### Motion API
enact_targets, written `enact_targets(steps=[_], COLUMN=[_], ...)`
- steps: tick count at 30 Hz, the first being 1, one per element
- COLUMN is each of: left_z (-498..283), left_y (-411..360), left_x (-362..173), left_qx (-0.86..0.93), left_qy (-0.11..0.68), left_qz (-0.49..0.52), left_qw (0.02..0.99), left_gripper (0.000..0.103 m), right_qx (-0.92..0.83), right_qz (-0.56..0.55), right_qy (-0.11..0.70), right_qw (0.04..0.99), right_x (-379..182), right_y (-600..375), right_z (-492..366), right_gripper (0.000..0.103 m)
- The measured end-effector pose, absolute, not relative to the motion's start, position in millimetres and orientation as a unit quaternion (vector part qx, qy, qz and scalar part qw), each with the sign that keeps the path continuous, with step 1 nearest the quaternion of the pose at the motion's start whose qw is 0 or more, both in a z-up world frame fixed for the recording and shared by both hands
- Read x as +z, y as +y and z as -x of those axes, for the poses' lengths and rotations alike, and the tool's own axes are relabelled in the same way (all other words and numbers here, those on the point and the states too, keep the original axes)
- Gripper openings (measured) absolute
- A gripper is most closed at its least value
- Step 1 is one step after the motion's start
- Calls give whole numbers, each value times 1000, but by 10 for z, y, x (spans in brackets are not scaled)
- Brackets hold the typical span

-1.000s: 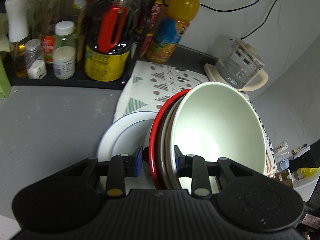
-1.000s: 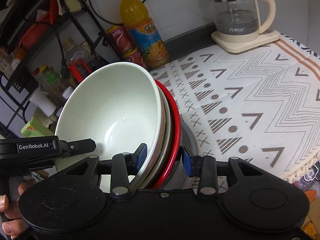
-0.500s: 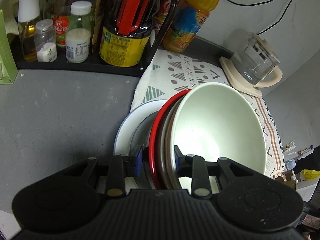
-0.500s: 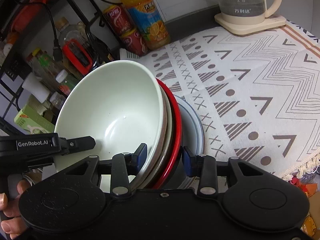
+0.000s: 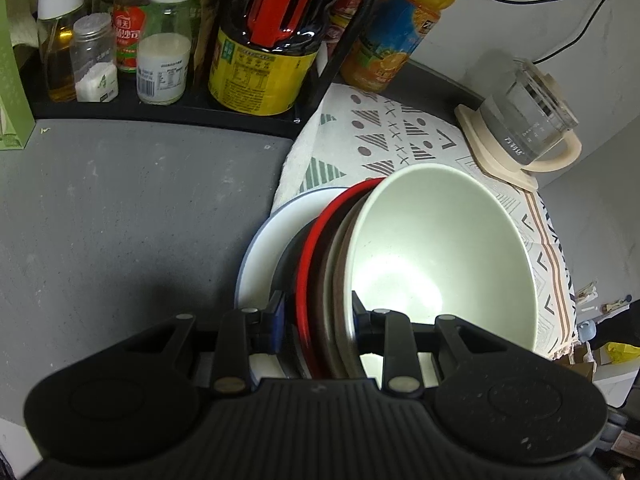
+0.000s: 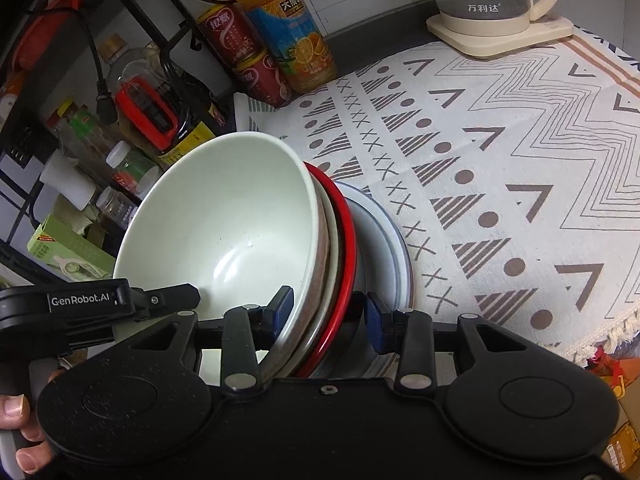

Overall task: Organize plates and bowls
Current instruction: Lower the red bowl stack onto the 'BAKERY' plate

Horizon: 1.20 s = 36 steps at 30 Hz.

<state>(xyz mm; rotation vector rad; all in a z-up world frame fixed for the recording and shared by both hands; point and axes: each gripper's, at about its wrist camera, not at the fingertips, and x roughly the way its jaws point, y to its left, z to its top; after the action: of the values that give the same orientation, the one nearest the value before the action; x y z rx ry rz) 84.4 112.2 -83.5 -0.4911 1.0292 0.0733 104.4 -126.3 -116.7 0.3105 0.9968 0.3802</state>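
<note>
A grey worktop point(image 5: 120, 208) runs up to a black rack of condiment bottles point(image 5: 168, 40), and beside it a patterned cloth point(image 6: 500, 152) covers the surface out to a glass kettle point(image 5: 528, 120) on its cream base; an orange drink bottle point(image 6: 288, 28) stands at the cloth's back edge, its top cut off in the left wrist view. The stack of bowls point(image 5: 436, 256) is held on edge above a white plate point(image 5: 260, 248), which lies partly on the cloth and partly on the grey worktop. The innermost bowl is pale green-white, behind it sit a brownish rim and a red one point(image 6: 346, 232); how many bowls make up the stack cannot be counted, since the rims overlap. The left hand-held gripper point(image 5: 316, 316) is clamped across the stack's rims, one pad inside the pale bowl, the other outside the red rim. The right hand-held gripper point(image 6: 328, 312) straddles the same rims from the opposite side, though its outer pad shows a small gap to the red rim. The stack's lower edge is hidden by both gripper bodies, so whether it touches the plate cannot be told.
</note>
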Motion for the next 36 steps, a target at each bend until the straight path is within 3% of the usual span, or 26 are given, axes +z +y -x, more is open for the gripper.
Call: enact_targets(steps=[2,8,10,19,22,30,36], left_z=[-843,-831,-826,-760,-711,-608,-537], left_y=[1135,1132,1146,1158,1156,1099,1003], left_x=[-842,-821,-790,-521,-396,-174,-62], left_qx=[35,42,42,47,48,13,-6], left_qy=[486,486,483,459,446,439,430], left_qz=[237,228,230,209,199,193,186], left_qw=[840,843,844,862,871,878,884], left_gripper=[29,32,34,77,85,90,103], right_qx=[183,180,173,140,123,88,67], right_qz=[-151,-132,-130,-128,-126,-130,-132], right_qy=[472,460,453,408,396,374,361], right_qw=[849,859,865,893,901,914,921], right_x=[-1164,-1064,-995,-736,-669,-475,-403], right_y=[-1244,-1187,-1209,-1290,-1314,-1479,-1633], right_z=[-1048,-1017,-1002,-814,-704,-446,-296], right_gripper=[46,49,58,92,101,103,103])
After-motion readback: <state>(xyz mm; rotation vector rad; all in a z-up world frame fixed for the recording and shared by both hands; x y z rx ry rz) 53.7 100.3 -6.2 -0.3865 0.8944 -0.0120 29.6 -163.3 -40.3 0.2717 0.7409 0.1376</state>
